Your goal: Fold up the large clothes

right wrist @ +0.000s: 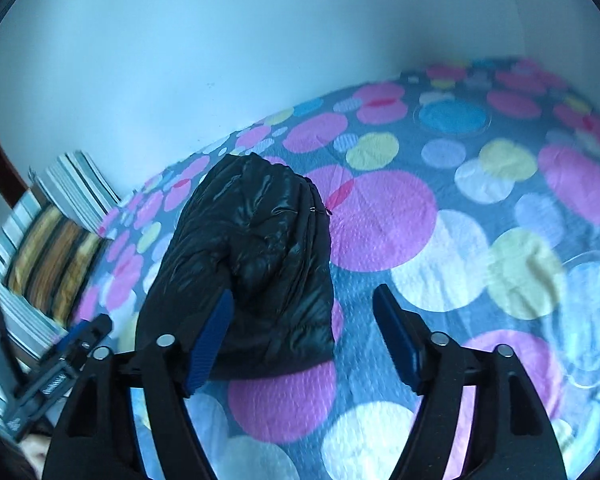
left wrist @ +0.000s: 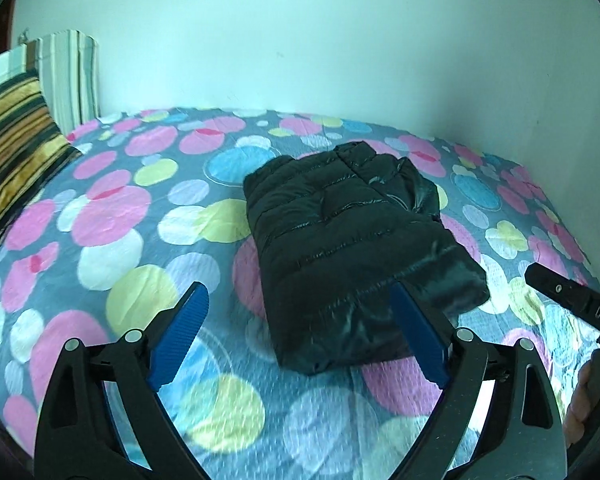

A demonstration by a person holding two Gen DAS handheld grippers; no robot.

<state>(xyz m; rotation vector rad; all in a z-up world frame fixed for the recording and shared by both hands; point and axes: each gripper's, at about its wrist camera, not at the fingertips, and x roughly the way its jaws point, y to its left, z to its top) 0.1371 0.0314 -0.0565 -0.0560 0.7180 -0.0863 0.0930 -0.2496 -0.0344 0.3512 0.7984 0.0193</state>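
A black quilted puffer jacket point(left wrist: 348, 248) lies folded into a compact bundle on a bed covered by a grey sheet with coloured dots point(left wrist: 112, 216). My left gripper point(left wrist: 300, 300) hangs open above the jacket's near end, its blue pads wide apart and touching nothing. In the right wrist view the same jacket point(right wrist: 252, 256) lies ahead and to the left. My right gripper point(right wrist: 304, 304) is open above the jacket's near right edge, with nothing held. The right gripper's body point(left wrist: 572, 300) shows at the right edge of the left wrist view.
Striped pillows point(left wrist: 16, 140) lean at the head of the bed on the left, by a white wall point(left wrist: 300, 40) that runs along the far side. The left gripper point(right wrist: 60, 368) shows low at the left of the right wrist view. Dotted sheet point(right wrist: 460, 240) spreads to the right of the jacket.
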